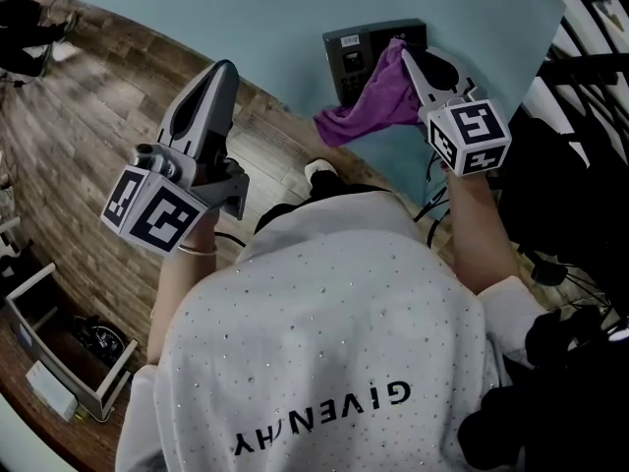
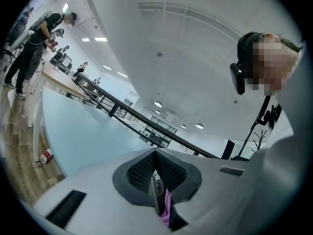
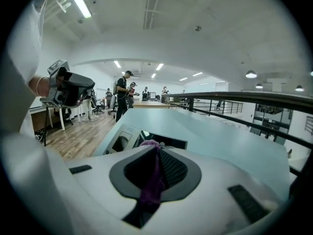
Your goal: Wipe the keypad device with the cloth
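Observation:
The dark keypad device (image 1: 349, 59) is fixed on a pale teal panel (image 1: 246, 18). My right gripper (image 1: 405, 59) is shut on a purple cloth (image 1: 373, 101), which it holds against the device's right half, the rest of the cloth hanging down. In the right gripper view the cloth (image 3: 152, 177) is pinched between the jaws of my right gripper (image 3: 156, 148), and the device (image 3: 124, 140) lies just beyond. My left gripper (image 1: 226, 69) is shut with nothing in it, held out over the wood floor, left of the device. Through the shut jaws of my left gripper (image 2: 155, 154) a sliver of cloth (image 2: 167, 210) shows.
A wood floor (image 1: 88, 116) lies left of the panel. An open box (image 1: 59, 352) with small items sits at the lower left. Dark gear and cables (image 1: 580, 185) crowd the right. A black railing (image 3: 234, 98) tops the panel; people (image 3: 122, 94) stand far off.

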Demonstrator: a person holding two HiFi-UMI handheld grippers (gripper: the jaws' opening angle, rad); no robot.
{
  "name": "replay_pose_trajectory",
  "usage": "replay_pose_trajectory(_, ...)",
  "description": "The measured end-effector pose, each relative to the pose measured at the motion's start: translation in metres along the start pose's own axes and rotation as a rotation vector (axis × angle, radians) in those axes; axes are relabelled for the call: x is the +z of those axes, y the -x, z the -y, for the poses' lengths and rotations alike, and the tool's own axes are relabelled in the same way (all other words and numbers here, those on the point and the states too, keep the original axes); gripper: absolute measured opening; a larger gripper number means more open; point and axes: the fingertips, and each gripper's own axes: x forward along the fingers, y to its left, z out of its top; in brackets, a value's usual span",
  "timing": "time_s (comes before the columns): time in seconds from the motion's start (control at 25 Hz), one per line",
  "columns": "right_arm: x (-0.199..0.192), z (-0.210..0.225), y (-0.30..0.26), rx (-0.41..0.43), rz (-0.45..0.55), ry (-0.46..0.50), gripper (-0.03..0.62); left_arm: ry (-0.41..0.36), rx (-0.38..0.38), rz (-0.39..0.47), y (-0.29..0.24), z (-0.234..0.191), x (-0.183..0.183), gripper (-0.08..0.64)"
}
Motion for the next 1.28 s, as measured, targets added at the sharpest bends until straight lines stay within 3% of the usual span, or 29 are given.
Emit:
replay_pose_trajectory(0.6,-0.014,0.045,0.019,-0.112,-0.043,-0.036,0.024,-0.016,-0.008,-0.004,-0.005,0.005,0.005,0.000)
replay_pose_trajectory(0.84,-0.006,0.059,0.034,-0.157,0.000,-0.055,0.023,-0.060,-0.002,-0.002,-0.006,0.010,0.014,0.000)
replay_pose_trajectory(0.92,0.000,0.046,0.033,-0.096,0.044,-0.083,0.021,-0.064,0.008,0.003,-0.007,0.009,0.015,0.000)
replay_pose_trajectory(1.08,0.026,-0.021,0.026,0.147,0.160,-0.101,0.021,-0.059,0.016,0.008,-0.008,0.008,0.016,0.000)
replay_pose_trajectory(1.28,0.041,-0.090,0.005,0.324,0.149,-0.017,0.021,-0.061,-0.031,-0.013,-0.014,0.017,0.014,0.000)
